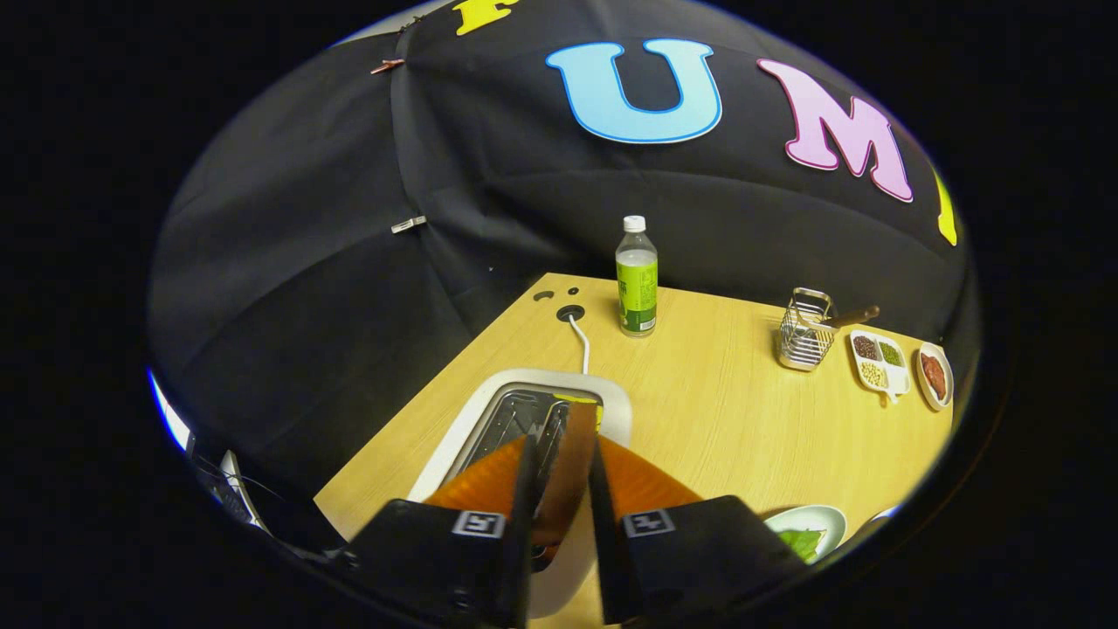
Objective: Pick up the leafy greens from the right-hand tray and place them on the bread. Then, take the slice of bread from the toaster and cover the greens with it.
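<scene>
While our gripper [563,472] clamps the bread slice [568,467] over the toaster [524,411], we should lift straight up, clearing the slot before swinging toward the greens [803,542].

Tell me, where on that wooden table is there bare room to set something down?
The widest bare patch of table lies between the toaster, the bottle and the wire rack. It is crowded where the rack, divided dish and small plate cluster. The gripper is shut on the bread slice above the toaster.
</scene>
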Demonstrator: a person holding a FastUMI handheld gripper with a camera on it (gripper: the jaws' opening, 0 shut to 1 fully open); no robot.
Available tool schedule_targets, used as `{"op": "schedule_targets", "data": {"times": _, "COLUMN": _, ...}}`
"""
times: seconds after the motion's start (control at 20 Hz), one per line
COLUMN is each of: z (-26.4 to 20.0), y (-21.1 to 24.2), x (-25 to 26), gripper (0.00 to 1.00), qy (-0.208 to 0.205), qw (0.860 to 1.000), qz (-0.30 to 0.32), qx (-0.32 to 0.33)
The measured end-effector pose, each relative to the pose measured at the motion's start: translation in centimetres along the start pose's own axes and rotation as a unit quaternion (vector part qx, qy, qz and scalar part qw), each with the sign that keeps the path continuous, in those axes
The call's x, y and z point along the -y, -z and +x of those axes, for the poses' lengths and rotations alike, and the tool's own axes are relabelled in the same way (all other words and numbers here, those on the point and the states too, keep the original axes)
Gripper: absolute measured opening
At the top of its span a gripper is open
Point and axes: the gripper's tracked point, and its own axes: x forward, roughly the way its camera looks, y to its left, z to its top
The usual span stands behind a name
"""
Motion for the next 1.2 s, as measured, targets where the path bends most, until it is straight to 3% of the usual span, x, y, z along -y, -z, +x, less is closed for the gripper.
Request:
{"op": "schedule_targets", "data": {"times": 0.05, "z": -0.1, "y": 0.2, "x": -0.2, "gripper": 0.21, "qy": -0.002, "qw": 1.0, "qz": 0.009, "qx": -0.006}}
{"op": "schedule_targets", "data": {"times": 0.15, "z": -0.1, "y": -0.2, "x": 0.1, "gripper": 0.15, "qy": 0.008, "qw": 1.0, "qz": 0.018, "qx": -0.002}}
{"op": "schedule_targets", "data": {"times": 0.6, "z": -4.3, "y": -4.6, "x": -0.6, "gripper": 0.14, "qy": -0.013, "qw": 0.998, "qz": 0.016, "qx": 0.061}}
{"op": "schedule_targets", "data": {"times": 0.9, "z": -9.9, "y": -9.6, "x": 0.4, "gripper": 0.15, "qy": -0.028, "qw": 0.993, "qz": 0.024, "qx": 0.116}}
{"op": "schedule_targets", "data": {"times": 1.2, "z": -16.4, "y": -10.6, "x": 5.1, "gripper": 0.14, "qy": -0.011, "qw": 0.987, "qz": 0.034, "qx": 0.157}}
